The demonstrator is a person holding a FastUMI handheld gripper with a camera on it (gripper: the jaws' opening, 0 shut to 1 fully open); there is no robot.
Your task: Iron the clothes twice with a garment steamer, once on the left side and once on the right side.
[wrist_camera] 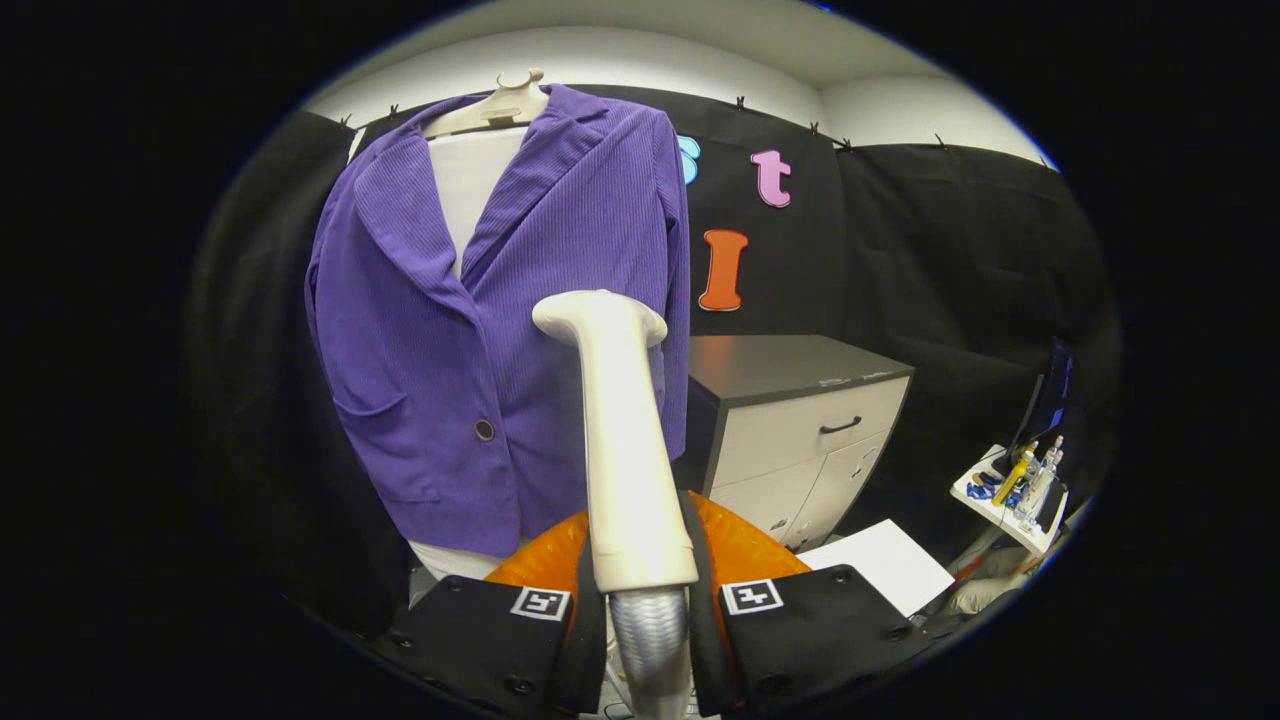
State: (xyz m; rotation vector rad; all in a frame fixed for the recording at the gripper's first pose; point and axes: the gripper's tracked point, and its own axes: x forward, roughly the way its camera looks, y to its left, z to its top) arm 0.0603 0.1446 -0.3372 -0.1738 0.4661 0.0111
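Purple jacket (470,330) is the reference: hung on a pale hanger (497,108) over a white form, front facing me, dead ahead and a bit left of my fingers. Ribbed corduroy-type weave, soft, wide lapels, one dark button (484,430) low on the front, patch pocket on the side panel left of the button.

My gripper (648,605) is clamped on the garment steamer (622,440); both fingers press the handle's lower end, just above where the ribbed grey hose (652,640) comes out. Steamer is smooth off-white plastic, long axis running straight up and away from my fingers, flared head at the top. The head overlaps the jacket's panel right of the button in view, near its sleeve edge; can't tell whether it touches the cloth or sits just off it.

Key relation, my judgement: the handle's axis runs roughly parallel to the jacket front, so a pass means sliding along the panel with the head kept facing the fabric. Panel left of the button needs a sideways shift across.

Right of the jacket: grey-topped cabinet (800,420), matte, pale drawer fronts. Below the hem, just behind my fingers: a glossy orange ribbed thing (745,550), can't identify it.
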